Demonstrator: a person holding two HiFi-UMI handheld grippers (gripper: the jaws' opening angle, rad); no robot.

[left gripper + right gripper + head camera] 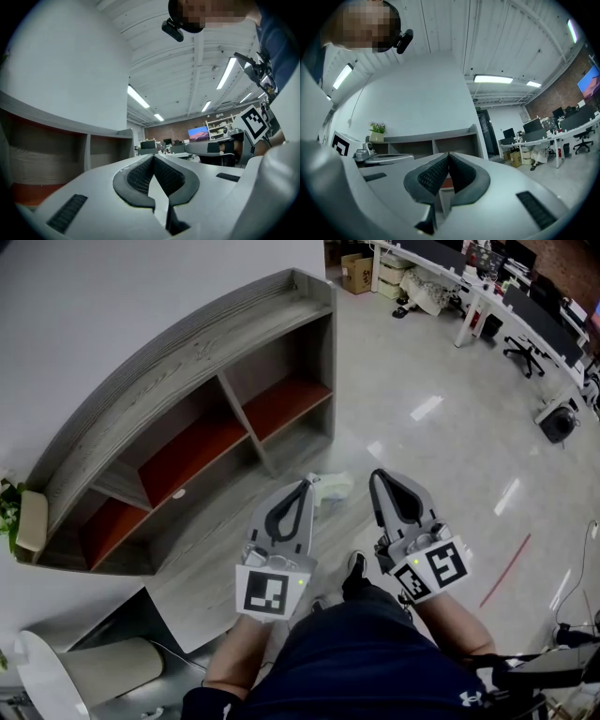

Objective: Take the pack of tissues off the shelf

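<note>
The pack of tissues, pale and crumpled, lies on the floor by the right end of the grey wooden shelf, whose orange-red boards hold nothing I can see. My left gripper hangs just left of the pack with its tip next to it. In the left gripper view the left gripper is shut, its pads meeting with nothing between them. My right gripper is held a little right of the pack. The right gripper is also shut and holds nothing.
A small potted plant stands on the shelf's left end. A white rounded object sits at the lower left. Desks and office chairs line the far right. A red line marks the glossy floor.
</note>
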